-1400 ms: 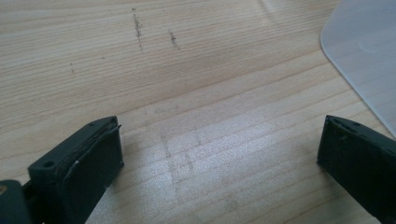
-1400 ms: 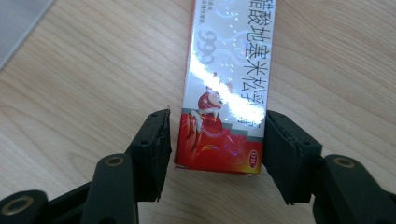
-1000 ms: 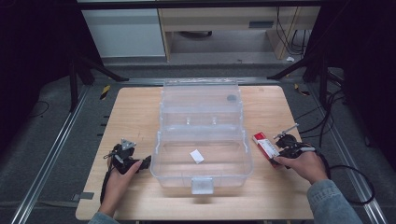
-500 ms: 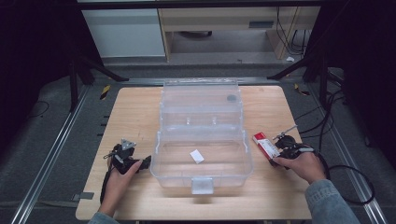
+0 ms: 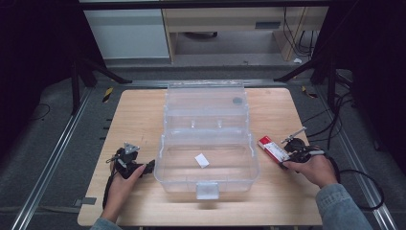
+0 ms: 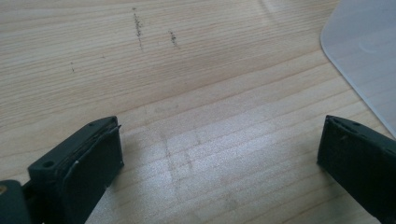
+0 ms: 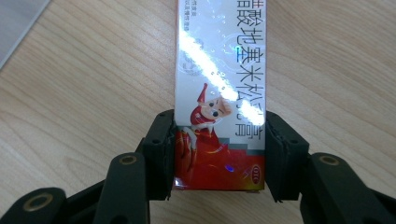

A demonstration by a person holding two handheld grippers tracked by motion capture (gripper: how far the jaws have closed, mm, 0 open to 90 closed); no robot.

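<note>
A red and white carton (image 7: pixel 219 60) with a cartoon figure lies flat on the wooden table, to the right of the clear case (image 5: pixel 160 158). My right gripper (image 7: pixel 219 128) straddles the carton's red end. Its jaws have just been closing, and both pads now touch the carton's long sides (image 5: pixel 273 148). In the high view the right gripper (image 5: pixel 283 156) rests low on the table. My left gripper (image 5: pixel 149 166) lies by the case's left front corner. Its jaws stand wide open (image 6: pixel 222 135) over bare wood, with nothing between them.
The clear plastic case stands open in the middle of the table, its lid (image 5: pixel 206 98) tipped back. A small white piece (image 5: pixel 202 160) lies inside it. A rounded corner of the case (image 6: pixel 364 51) appears in the left gripper view. Cables trail off the table's right side.
The right gripper's jaws have drawn in against the carton. Both hands, the carton and the case stay where they were.
</note>
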